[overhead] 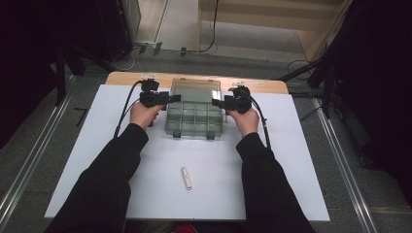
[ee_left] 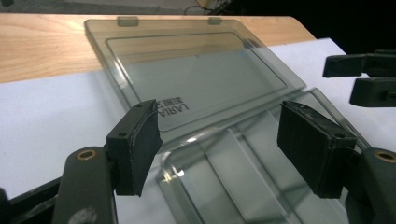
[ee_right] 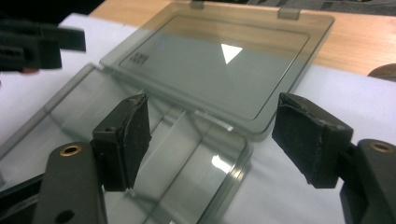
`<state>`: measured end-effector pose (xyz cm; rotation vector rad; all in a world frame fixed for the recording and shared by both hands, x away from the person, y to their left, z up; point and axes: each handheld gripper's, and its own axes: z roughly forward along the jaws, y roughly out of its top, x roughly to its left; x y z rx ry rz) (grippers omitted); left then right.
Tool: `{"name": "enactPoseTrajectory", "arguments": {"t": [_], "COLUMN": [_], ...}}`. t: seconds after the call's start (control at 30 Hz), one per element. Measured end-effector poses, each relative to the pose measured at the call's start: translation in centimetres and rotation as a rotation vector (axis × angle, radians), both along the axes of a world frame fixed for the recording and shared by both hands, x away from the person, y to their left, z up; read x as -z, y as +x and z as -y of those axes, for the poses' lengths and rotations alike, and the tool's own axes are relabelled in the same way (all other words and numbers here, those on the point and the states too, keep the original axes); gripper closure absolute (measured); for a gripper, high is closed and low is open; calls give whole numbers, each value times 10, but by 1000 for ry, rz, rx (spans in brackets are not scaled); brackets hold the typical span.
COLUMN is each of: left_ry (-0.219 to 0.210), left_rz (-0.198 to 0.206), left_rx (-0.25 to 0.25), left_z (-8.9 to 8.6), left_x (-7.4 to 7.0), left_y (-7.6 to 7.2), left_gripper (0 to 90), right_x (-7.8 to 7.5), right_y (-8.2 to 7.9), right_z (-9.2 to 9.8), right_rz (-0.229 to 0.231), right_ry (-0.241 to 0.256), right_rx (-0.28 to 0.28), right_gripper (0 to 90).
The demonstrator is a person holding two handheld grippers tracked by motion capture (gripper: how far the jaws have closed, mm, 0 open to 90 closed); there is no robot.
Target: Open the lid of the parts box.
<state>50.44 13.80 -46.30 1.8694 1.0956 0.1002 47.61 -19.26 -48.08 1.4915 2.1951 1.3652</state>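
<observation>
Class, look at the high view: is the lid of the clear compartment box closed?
No, the lid lies folded back flat on the table behind the open compartment box.

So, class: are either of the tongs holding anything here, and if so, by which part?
Nothing is held. Both the left tongs and right tongs stand open at either end of the open clear compartment box, its lid folded back.

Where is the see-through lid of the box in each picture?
High view: the open lid lies flat at the far end of the clear box, top middle, between the two grippers.
Left gripper view: the lid spreads across the upper middle, beyond the open jaws.
Right gripper view: the lid spreads across the upper middle, a bright triangle reflected on it.
Shared landmark: the two small tabs on the lid's far edge, over the wooden table edge.
</observation>
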Motion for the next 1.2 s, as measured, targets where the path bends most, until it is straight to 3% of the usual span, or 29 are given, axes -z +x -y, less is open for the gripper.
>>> {"name": "enactPoseTrajectory", "arguments": {"t": [0.13,0.23,0.3,0.37,0.47,0.63,0.77,0.87,1.03,1.2], "left_ry": [-50,-24,-19,-4,23,10,35,35,1,-13], "left_rz": [12,-9,-3,-1,7,27,45,29,5,3], "left_rx": [17,22,29,49,83,118,141,155,165,182], "left_z": [-3,-6,-8,-7,-5,0,2,2,-3,-8], "left_x": [-3,-4,-5,-6,-8,-6,-3,-2,-2,-4], "left_y": [-9,-15,-21,-27,-36,-50,-60,-64,-72,-82], "left_gripper": [292,293,294,293,293,293,294,293,293,294], "right_x": [-5,-9,-13,-16,-19,-19,-16,-15,-15,-18], "right_y": [-10,-18,-24,-31,-40,-51,-58,-63,-72,-80], "right_z": [-2,-3,-5,-6,-6,-6,-7,-9,-11,-9], "right_rz": [9,11,20,30,34,36,23,19,22,22], "right_ry": [6,-5,-37,-40,-21,-19,-14,-17,-20,19], "right_rx": [-35,-60,-75,-99,-117,-140,-158,-174,-206,-215], "right_gripper": [283,283,283,283,284,284,291,291,291,292]}}
